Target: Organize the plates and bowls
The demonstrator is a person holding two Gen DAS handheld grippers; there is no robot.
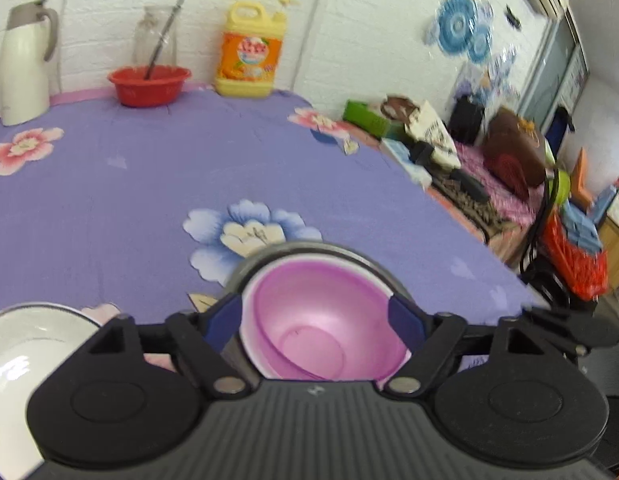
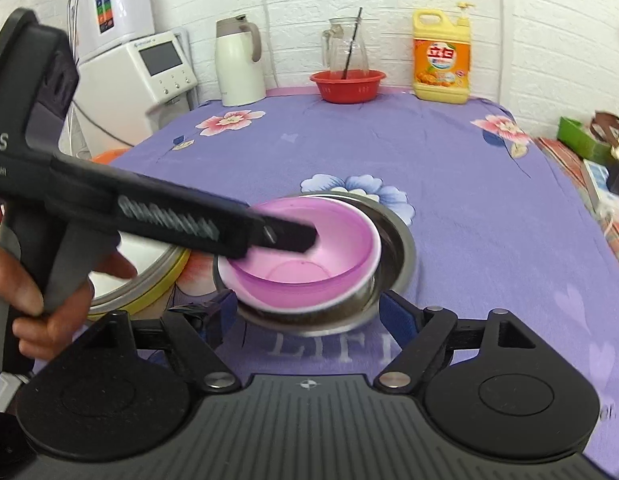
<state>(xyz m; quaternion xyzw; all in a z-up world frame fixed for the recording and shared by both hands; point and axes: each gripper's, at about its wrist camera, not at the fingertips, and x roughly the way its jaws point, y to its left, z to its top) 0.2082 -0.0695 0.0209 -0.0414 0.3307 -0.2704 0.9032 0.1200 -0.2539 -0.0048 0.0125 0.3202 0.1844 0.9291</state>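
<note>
Nested bowls at lower centre of both wrist views, on a purple floral tablecloth (image 2: 449,184).

The translucent pink plastic bowl (image 2: 309,256) is seen tilted inside the round stainless-steel bowl (image 2: 397,248). The left gripper (image 1: 315,320) is spread wide, its fingers flanking the pink bowl; whether it grips cannot be told. The right gripper (image 2: 309,316) is held open just before the steel bowl.

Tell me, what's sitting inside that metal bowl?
A pink plastic bowl sits tilted inside the steel bowl, with the left gripper open around it. The pink bowl looks empty. The steel bowl's bottom is covered, so anything beneath stays hidden.
</note>
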